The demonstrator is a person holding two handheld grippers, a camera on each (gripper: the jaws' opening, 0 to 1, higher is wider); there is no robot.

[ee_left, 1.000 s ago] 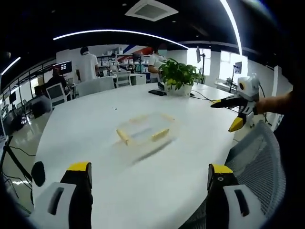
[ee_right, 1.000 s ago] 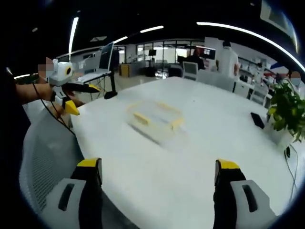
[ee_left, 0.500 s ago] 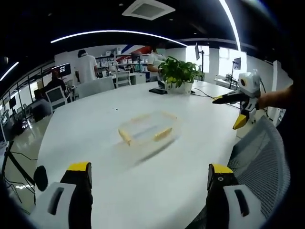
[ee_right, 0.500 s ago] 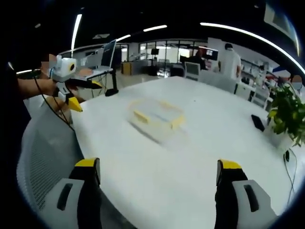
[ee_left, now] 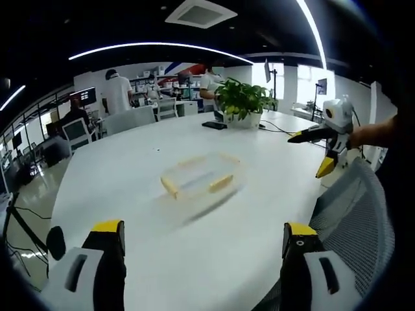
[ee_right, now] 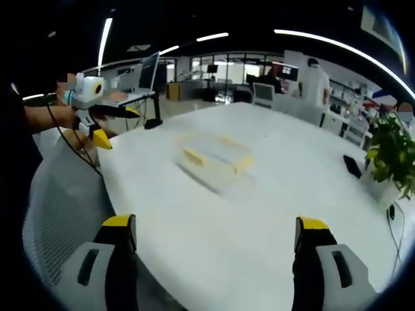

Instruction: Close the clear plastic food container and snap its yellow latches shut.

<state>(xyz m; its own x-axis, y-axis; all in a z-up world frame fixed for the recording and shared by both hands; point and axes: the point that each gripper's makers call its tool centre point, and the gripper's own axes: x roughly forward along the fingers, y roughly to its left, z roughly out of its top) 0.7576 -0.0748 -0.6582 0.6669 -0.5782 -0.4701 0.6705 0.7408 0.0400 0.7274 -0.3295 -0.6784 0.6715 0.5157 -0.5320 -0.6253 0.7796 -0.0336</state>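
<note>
your clear food container (ee_left: 199, 181) with yellow latches (ee_left: 220, 183) rests mid-bench (ee_left: 130, 162), well apart from both claws. your left claw (ee_left: 202, 249) and right claw (ee_right: 217, 243) are spread wide, holding nothing. a potted plant (ee_left: 243, 103) stands beyond the container.

The container (ee_left: 199, 178) lies on the table (ee_left: 130, 168), before the plant (ee_left: 243, 100).

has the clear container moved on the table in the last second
No. The container sits in the same spot on the table, equally far from the potted plant; small shifts are camera motion.
</note>
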